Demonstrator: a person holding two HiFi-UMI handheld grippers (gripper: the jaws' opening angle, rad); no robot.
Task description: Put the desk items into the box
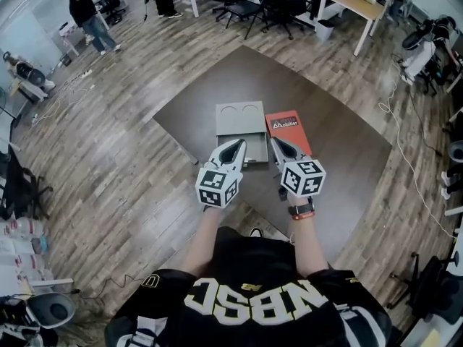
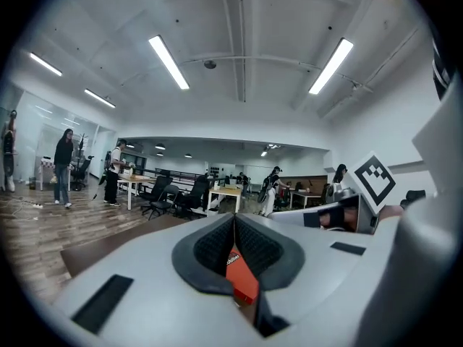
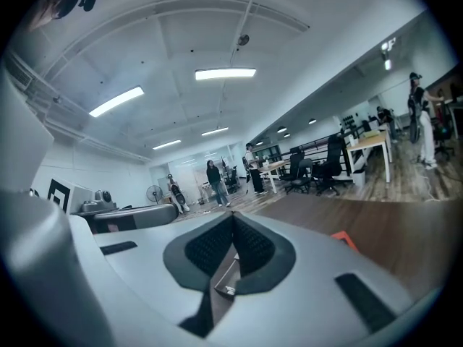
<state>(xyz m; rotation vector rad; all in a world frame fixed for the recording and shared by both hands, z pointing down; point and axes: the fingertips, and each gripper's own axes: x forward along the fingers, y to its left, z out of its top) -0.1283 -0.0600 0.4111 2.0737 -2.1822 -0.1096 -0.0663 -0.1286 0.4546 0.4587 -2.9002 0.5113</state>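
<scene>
A grey box [image 1: 241, 125] with two round recesses in its lid lies on the dark brown table [image 1: 340, 157]. A flat red item [image 1: 286, 129] with white print lies against its right side. My left gripper [image 1: 239, 144] hovers over the grey box's near edge, jaws shut and empty. My right gripper [image 1: 275, 142] is over the red item's near left corner, also shut and empty. In the left gripper view the red item [image 2: 242, 275] shows below the closed left gripper [image 2: 234, 219]. In the right gripper view the grey box's edge [image 3: 226, 277] shows under the shut right gripper [image 3: 233, 219].
The table stands on a wood-plank floor, its near corner right in front of me. Office chairs [image 1: 253, 2] and a light desk [image 1: 354, 6] stand beyond its far side. A person [image 1: 88, 16] walks at the far left. Cables [image 1: 401, 143] trail on the floor to the right.
</scene>
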